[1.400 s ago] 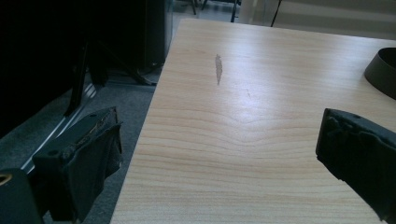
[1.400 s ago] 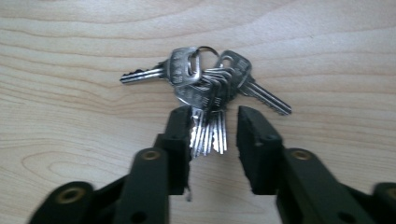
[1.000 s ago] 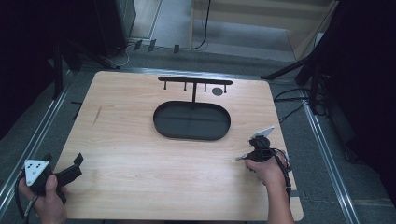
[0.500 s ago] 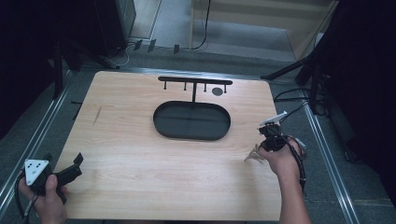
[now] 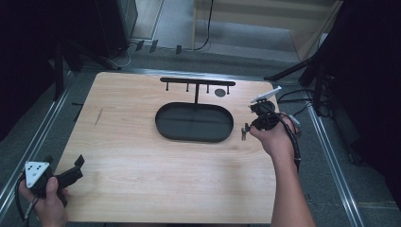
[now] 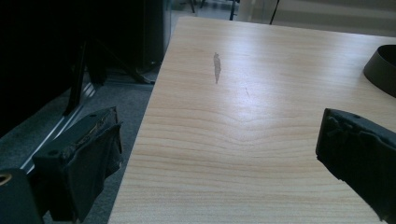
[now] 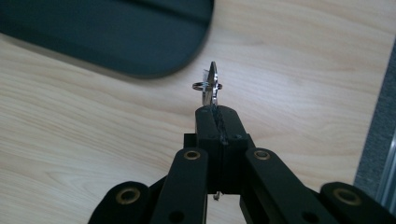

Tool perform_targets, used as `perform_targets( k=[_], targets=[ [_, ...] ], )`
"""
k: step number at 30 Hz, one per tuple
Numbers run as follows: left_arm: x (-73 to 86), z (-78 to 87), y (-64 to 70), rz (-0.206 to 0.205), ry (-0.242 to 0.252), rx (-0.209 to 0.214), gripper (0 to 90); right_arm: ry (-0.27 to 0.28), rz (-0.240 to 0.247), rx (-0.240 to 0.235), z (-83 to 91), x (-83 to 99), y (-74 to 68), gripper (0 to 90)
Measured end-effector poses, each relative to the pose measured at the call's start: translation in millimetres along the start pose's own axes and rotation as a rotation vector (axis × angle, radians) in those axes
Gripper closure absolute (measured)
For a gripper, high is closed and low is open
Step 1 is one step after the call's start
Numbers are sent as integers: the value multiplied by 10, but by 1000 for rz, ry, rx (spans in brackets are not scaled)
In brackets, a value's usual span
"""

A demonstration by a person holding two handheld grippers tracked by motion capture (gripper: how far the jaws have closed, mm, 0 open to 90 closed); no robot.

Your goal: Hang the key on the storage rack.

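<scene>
Key with its small split ring sticks out edge-on past the tips of my right hand-held gripper, whose jaws are clamped on it; the dark oval tray lies just beyond. My left hand-held gripper sits with jaws spread wide over the counter edge.

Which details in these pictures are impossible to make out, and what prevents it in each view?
- Small silver key on a ring: seen edge-on in the right gripper view, its lower part hidden between the shut right tongs; its shape is unreadable.
- Same key in the high view: too small.
- Black oval metal tray: cut off by the right edge of the left gripper view.
- Small dark disc near the black hook rack: too small to identify.
</scene>
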State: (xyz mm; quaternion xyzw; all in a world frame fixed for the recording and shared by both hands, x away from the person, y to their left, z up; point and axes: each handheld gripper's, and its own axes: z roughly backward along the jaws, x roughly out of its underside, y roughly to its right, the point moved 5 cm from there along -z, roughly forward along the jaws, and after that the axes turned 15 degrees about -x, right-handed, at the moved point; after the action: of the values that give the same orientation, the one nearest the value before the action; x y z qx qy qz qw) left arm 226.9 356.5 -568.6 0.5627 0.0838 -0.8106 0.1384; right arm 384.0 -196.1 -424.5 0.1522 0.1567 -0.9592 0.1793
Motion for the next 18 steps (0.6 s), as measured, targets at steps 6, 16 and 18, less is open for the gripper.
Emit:
perform_targets(
  k=[6,16,18],
  targets=[
    [-1,-1,1,-4,-1,0,6,-1,6,-13,26,-229,-160,900],
    [-2,-1,6,-3,0,-4,7,48,-12,-52,178,-584,-393,900],
    [-1,-1,8,-4,1,-4,6,59,-15,-61,207,-640,-424,900]
  ],
)
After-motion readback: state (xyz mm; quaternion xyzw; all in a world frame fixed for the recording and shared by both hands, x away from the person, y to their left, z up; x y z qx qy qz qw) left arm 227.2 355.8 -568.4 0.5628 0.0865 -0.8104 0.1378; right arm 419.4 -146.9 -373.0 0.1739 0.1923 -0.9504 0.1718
